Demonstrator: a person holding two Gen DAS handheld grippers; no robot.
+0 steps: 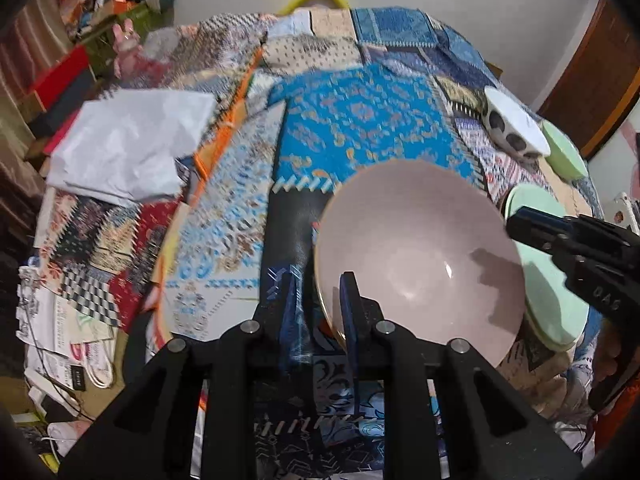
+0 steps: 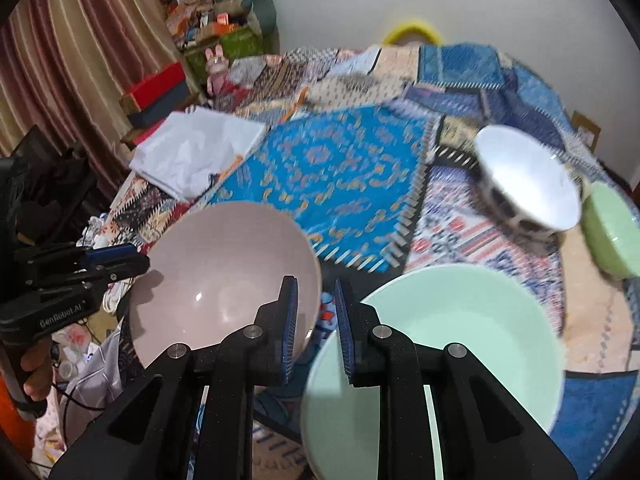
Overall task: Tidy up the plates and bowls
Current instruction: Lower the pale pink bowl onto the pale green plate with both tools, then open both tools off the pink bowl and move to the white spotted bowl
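Holding the pink bowl (image 1: 420,256) clamped left (image 1: 320,300) and mint bowl (image 2: 460,344) clamped right (image 2: 316,320), we likely nest them next.

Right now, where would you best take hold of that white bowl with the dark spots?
Probably by its rim. The spotted bowl sits tilted, its open mouth facing the grippers, so one finger could slip inside and one outside the thin near edge, coming from the pale green bowl side.

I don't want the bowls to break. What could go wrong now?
1. The left claw pinches only the pink bowl's rim, so the tilted bowl might slip.
2. The right claw holds the mint bowl by its edge too; the two could knock together.
3. The spotted bowl leans against the green bowl.
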